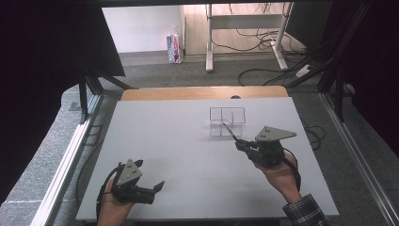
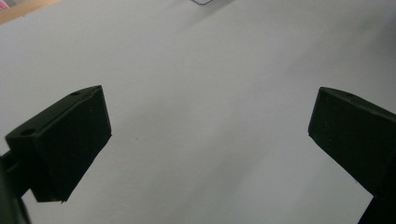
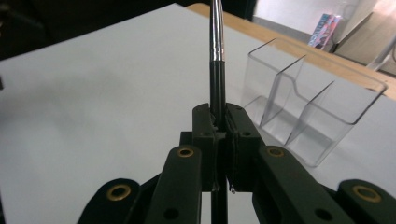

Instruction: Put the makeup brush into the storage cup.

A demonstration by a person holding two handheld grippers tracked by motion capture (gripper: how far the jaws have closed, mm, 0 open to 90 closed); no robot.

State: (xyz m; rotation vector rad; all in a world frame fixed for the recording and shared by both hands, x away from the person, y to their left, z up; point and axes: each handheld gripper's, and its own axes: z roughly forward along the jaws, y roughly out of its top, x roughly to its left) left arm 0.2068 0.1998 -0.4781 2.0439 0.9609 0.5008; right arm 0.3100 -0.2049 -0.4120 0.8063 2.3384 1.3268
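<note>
Carrying step, judging by the slim black-and-silver pen (image 3: 216, 56) clamped upright in right gripper (image 1: 241, 145), just short of clear plastic three-compartment organizer (image 1: 227, 121) at twelve o'clock; next, likely lifting over the rim, releasing; left gripper (image 1: 157, 187) idle, jaws apart.

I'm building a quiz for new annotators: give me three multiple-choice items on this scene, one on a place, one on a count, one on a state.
1. Where does the clear organizer stand?
A. on the table's far half
B. at the near edge
C. on the floor

2. How many grippers hold something?
A. none
B. one
C. two

3. How do the left gripper's jaws stand?
A. shut on a pen
B. shut on nothing
C. wide apart

Answers: 1 A, it stands beyond both grippers in the high view. 2 B, the right gripper clamps the pen. 3 C, bare table shows between them.
</note>
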